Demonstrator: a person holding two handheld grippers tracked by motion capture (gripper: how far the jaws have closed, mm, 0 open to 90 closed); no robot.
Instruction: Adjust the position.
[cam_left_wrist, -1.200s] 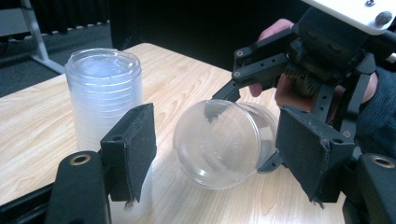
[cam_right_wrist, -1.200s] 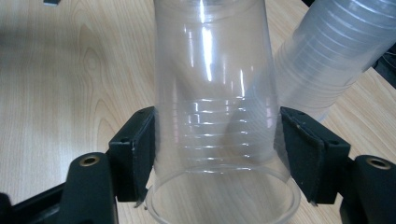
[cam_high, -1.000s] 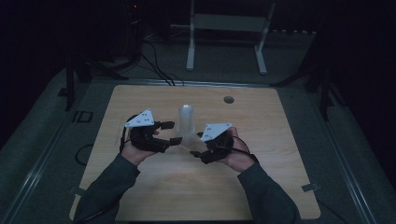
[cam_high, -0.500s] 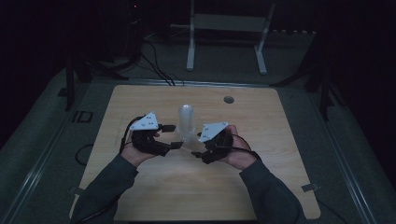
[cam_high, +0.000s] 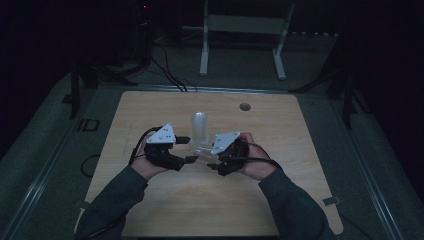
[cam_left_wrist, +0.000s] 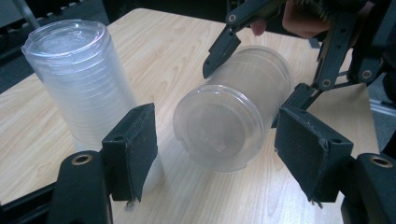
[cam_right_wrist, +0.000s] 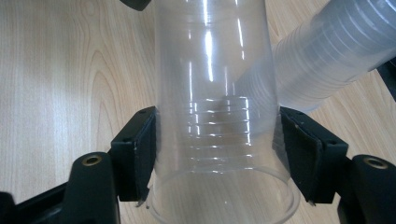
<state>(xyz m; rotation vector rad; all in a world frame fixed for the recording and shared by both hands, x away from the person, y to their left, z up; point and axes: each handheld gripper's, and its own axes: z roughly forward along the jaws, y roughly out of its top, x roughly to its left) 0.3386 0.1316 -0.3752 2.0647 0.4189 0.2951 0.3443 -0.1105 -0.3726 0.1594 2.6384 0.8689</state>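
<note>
An upside-down stack of clear plastic cups (cam_high: 199, 127) (cam_left_wrist: 79, 79) stands mid-table. A single clear cup (cam_high: 203, 149) (cam_left_wrist: 226, 123) lies on its side just in front of the stack. My right gripper (cam_high: 211, 156) (cam_right_wrist: 217, 154) is shut on this cup near its open rim, with both pads (cam_right_wrist: 140, 149) against its walls. The cup's base points toward my left gripper (cam_high: 187, 150) (cam_left_wrist: 222, 154), which is open. Its pads (cam_left_wrist: 135, 149) stand apart on either side of the base without touching it. The stack shows to the right in the right gripper view (cam_right_wrist: 327, 51).
The wooden table (cam_high: 150, 200) has a small round hole (cam_high: 244, 106) near its far edge. A white metal stand (cam_high: 242, 25) and cables (cam_high: 167, 70) are on the floor beyond the table. The room around is dark.
My left gripper has dipped slightly and edged toward the lying cup. The right gripper and the cup have barely moved.
</note>
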